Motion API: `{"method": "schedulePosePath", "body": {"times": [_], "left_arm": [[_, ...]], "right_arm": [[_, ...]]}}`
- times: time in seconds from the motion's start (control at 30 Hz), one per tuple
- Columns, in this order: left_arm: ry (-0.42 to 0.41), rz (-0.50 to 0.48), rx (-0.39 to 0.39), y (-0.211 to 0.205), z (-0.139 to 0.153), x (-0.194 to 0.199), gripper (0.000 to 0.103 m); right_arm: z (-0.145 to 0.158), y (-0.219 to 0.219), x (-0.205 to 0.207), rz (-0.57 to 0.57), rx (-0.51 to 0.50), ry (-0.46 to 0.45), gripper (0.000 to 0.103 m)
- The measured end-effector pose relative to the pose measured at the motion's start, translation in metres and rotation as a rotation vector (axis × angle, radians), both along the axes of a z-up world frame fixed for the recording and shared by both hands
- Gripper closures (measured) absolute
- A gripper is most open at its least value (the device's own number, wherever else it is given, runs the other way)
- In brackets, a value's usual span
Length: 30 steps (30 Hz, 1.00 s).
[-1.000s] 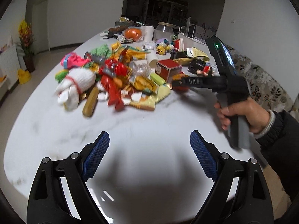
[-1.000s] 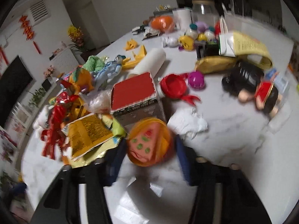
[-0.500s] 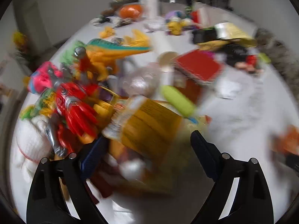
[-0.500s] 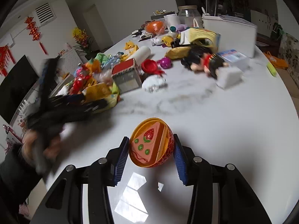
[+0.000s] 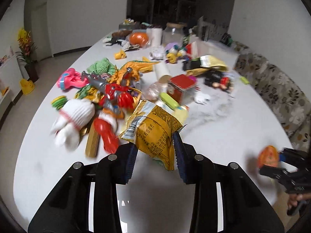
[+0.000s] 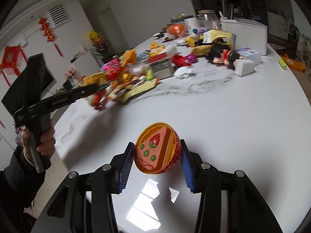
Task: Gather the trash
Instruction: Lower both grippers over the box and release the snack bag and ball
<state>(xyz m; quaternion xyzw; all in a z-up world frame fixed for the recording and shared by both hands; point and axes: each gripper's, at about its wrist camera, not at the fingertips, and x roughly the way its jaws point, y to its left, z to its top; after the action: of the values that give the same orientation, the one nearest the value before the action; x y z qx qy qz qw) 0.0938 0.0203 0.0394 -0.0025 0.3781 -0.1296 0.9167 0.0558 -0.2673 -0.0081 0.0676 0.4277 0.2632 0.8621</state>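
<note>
Two claws at work: left gripper (image 5: 155, 155) closing on the yellow wrapper (image 5: 155, 134) (lift clear of toys), right gripper (image 6: 157, 160) clamps the orange cup (image 6: 157, 151).

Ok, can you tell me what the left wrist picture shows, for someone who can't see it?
The left tongs are closing on a crinkly yellow snack wrapper at the edge of a jumbled pile of toys on a white table. At far right, the right tongs hold an orange toy egg.
</note>
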Motion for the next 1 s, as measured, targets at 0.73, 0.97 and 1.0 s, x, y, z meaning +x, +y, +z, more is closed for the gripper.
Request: {"method": "schedulePosePath", "body": {"times": [0.73,0.97,1.0], "left_arm": [[0.244,-0.206,0.244,0.003,-0.122,-0.197,0.034],[0.114,-0.147,0.134,0.017,-0.070,-0.165,0.024],[0.094,-0.133,0.122,0.018,-0.063,-0.159,0.022]], "right_arm": [[-0.075,0.047,-0.148,0.262,-0.132,0.227,0.032],[0.005,0.033,-0.084,0.148,-0.070,-0.035,0.024],[0.012,0.034,-0.068,0.129,-0.068,-0.070,0.019]]}}
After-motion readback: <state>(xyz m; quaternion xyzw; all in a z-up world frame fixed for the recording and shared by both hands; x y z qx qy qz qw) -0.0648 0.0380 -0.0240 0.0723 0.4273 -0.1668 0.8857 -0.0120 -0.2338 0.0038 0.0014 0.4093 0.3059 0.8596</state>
